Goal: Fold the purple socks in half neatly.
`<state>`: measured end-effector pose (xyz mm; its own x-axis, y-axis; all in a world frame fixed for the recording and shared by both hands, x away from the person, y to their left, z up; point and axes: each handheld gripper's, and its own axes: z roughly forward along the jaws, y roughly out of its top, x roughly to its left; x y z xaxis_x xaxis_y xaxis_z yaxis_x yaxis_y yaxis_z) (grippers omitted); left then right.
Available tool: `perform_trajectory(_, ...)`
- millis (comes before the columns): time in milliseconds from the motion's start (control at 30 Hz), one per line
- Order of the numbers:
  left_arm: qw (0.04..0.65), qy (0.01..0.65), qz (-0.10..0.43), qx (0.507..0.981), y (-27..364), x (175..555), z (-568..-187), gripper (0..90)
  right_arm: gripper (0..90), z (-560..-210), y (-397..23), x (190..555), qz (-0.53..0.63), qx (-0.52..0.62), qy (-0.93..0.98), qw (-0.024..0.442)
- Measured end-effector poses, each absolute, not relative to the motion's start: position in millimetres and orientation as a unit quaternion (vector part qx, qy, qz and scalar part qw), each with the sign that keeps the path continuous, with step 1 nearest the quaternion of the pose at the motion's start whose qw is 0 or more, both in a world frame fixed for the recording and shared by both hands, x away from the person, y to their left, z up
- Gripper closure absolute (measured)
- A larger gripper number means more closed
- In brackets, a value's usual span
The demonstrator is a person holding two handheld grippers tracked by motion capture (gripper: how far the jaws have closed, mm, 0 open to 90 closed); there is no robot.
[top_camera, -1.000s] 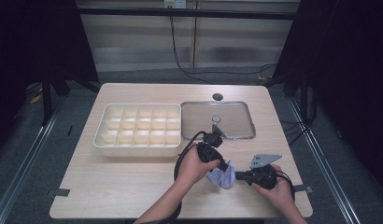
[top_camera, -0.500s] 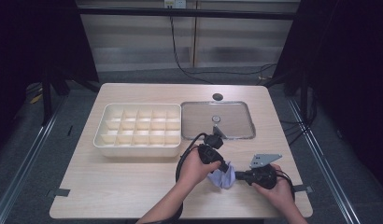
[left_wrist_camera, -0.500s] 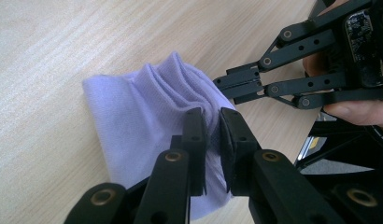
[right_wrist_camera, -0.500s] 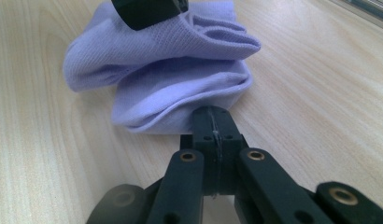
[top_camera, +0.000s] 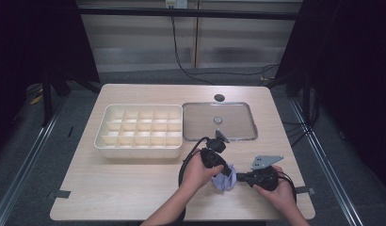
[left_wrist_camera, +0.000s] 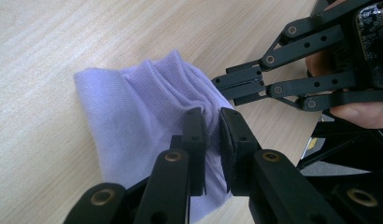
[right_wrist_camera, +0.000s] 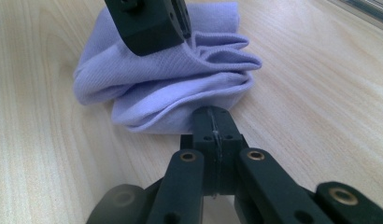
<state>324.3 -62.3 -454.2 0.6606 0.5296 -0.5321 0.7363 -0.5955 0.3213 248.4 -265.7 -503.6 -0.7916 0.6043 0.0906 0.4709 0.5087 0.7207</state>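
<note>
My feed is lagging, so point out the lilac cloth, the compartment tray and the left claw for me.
lilac cloth (left_wrist_camera: 133, 116): left gripper view, on its flat knit face.
compartment tray (top_camera: 137, 151): high view, on its near outer wall.
left claw (left_wrist_camera: 213, 135): left gripper view, midway between its fingertips, pinching the cloth's folds.

A soft ribbed lilac cloth (right_wrist_camera: 171, 84) is seen on the matt, pale wood-grain table (right_wrist_camera: 320, 93); the grippers' jaws are made of matt black plastic.
</note>
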Motion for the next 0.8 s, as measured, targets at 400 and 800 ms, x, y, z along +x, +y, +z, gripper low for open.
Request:
perform_trajectory(400, 0.27, 0.365, -0.198, 0.869, -56.1, 322.2, -453.5, 80.9, 90.0, -503.7, -259.2, 249.0, 0.388, 0.302, 0.867, 0.085)
perform_trajectory(800, 0.275, 0.37, -0.201, 0.865, -59.2, 320.7, -459.8, 80.0, 89.6, -503.7, -257.2, 250.6, 0.388, 0.301, 0.867, 0.085)
